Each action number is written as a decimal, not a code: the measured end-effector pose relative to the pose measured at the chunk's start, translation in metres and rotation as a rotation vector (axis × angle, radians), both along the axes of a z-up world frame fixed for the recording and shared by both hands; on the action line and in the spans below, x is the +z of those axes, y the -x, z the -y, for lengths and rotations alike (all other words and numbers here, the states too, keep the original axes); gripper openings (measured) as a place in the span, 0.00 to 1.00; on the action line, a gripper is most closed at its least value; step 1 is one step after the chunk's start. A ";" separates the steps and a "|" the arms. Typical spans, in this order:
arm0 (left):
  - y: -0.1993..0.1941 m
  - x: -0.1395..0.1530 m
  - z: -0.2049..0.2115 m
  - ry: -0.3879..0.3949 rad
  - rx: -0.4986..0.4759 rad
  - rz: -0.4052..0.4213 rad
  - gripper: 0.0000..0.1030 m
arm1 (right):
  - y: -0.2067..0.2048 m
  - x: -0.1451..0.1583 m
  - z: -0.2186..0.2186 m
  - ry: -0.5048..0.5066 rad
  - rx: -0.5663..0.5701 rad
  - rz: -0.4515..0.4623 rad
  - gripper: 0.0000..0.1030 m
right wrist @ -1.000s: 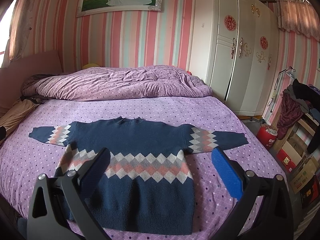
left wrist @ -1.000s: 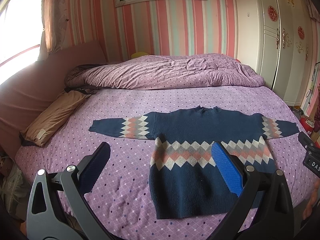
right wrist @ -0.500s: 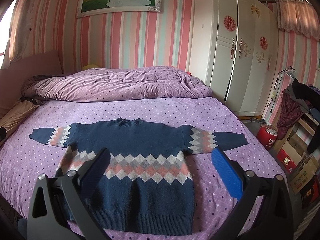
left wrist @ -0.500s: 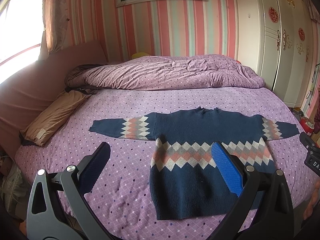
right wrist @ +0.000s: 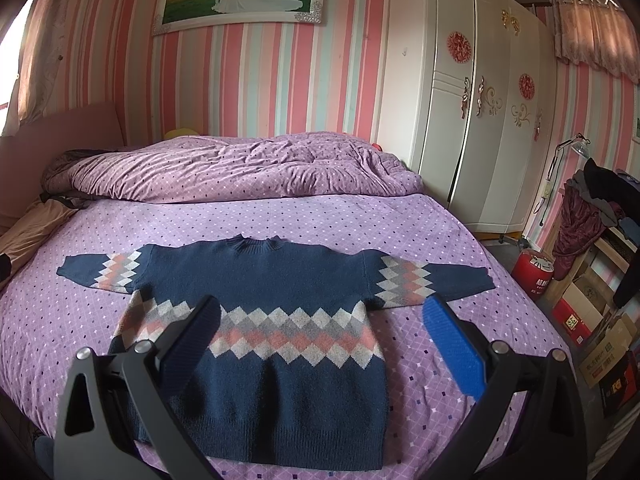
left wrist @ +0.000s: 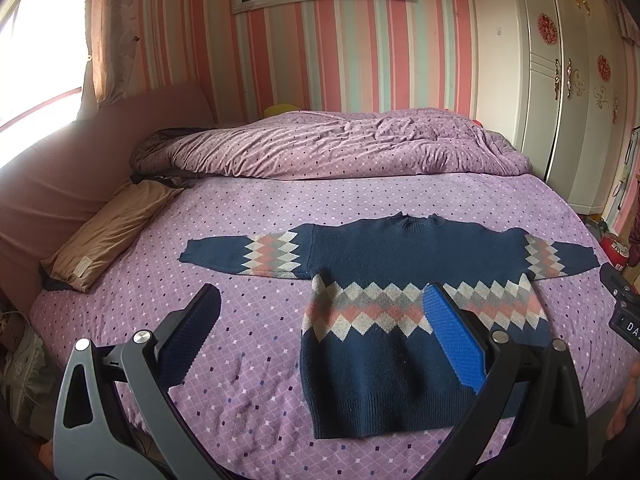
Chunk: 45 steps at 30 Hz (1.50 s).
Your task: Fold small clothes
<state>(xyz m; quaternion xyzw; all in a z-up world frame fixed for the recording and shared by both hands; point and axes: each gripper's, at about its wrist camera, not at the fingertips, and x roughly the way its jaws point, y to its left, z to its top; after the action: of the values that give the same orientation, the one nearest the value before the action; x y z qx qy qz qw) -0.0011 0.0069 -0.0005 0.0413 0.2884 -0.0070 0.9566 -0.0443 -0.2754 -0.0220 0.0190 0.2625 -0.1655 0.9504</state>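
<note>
Your left gripper [left wrist: 320, 340] had its jaws spread wide, nothing between the blue pads, hanging above the near edge of the bed [left wrist: 248, 312]. One finger sat over bare purple sheet, the other over the sweater's [left wrist: 400, 264] patterned band. Your right gripper [right wrist: 320, 340] was the same story: fingers far apart, empty, poised over the sweater [right wrist: 280, 280] without touching it, its left finger over the diamond band and its right finger over the sheet just beside the right sleeve.

The sweater lay flat and unfolded near the bed's near edge, front down or up I couldn't tell, both sleeves stretched straight out to the sides, collar pointing toward the far edge. Beyond it, a rumpled quilt [left wrist: 340, 144] was bunched along the far edge. A tan pillow [left wrist: 108, 232] rested at the bed's left edge. A white wardrobe [right wrist: 460, 100] stood off the right side.
</note>
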 end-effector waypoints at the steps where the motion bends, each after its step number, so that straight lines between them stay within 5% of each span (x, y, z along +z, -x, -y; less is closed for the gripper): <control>1: 0.000 0.000 0.000 0.000 0.001 0.000 0.97 | 0.000 0.000 0.000 -0.001 0.000 0.000 0.98; 31: 0.000 -0.003 -0.005 0.000 0.011 -0.008 0.97 | -0.003 -0.003 -0.004 0.004 0.006 -0.004 0.98; 41: -0.037 -0.023 -0.029 -0.010 0.062 -0.048 0.97 | -0.032 -0.017 -0.010 -0.002 0.012 -0.036 0.98; 45: -0.065 -0.035 -0.033 -0.083 0.107 -0.044 0.97 | -0.055 -0.024 -0.016 0.005 0.016 -0.041 0.98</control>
<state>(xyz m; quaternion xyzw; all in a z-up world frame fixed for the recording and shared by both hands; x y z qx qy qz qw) 0.0636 0.0402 -0.0351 0.0655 0.3111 0.0552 0.9465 0.0108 -0.2595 -0.0465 0.0113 0.2818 -0.1590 0.9462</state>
